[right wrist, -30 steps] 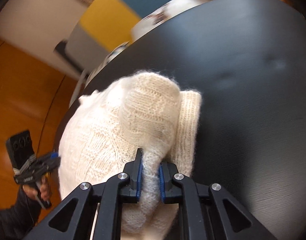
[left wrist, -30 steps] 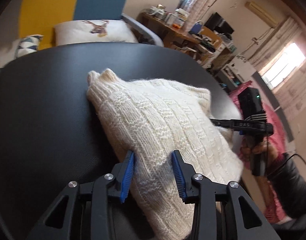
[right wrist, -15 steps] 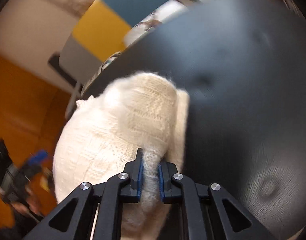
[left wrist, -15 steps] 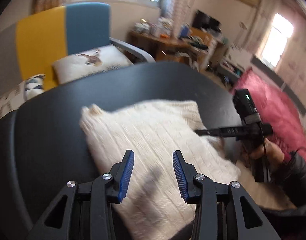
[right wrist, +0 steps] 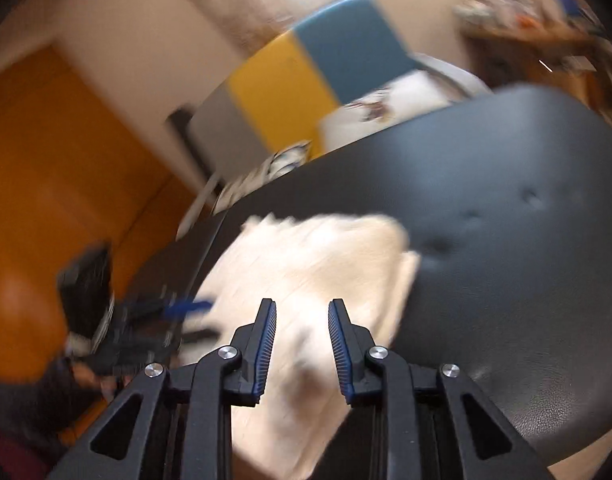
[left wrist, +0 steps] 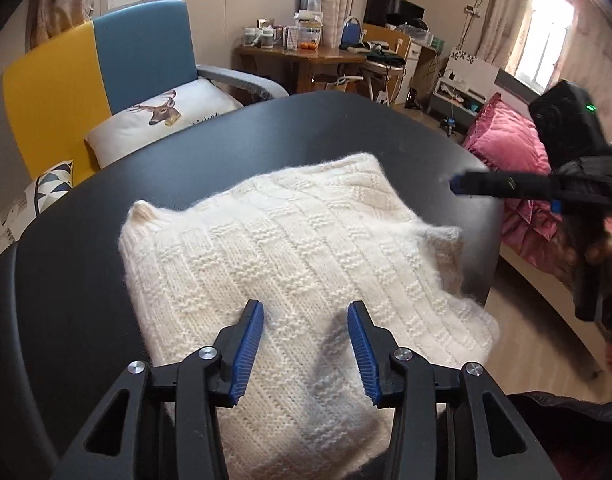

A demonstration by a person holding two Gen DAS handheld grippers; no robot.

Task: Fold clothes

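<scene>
Cream knit sweater [left wrist: 297, 280] lies as folded bundle on black counter [left wrist: 65, 280], near edge toward 4 o'clock overhanging. Left tongs [left wrist: 306, 344] spread above it, holding nothing. Right tongs [right wrist: 301, 344] spread, empty, view blurred. Risk: bulky knit springs open; overhang drags bundle off; careless tong pass snags loops, undoes fold.

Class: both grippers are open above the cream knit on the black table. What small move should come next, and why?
Probably draw both away: the sweater lies folded and compact on the table; left gripper and right gripper have open jaws, holding nothing.
</scene>
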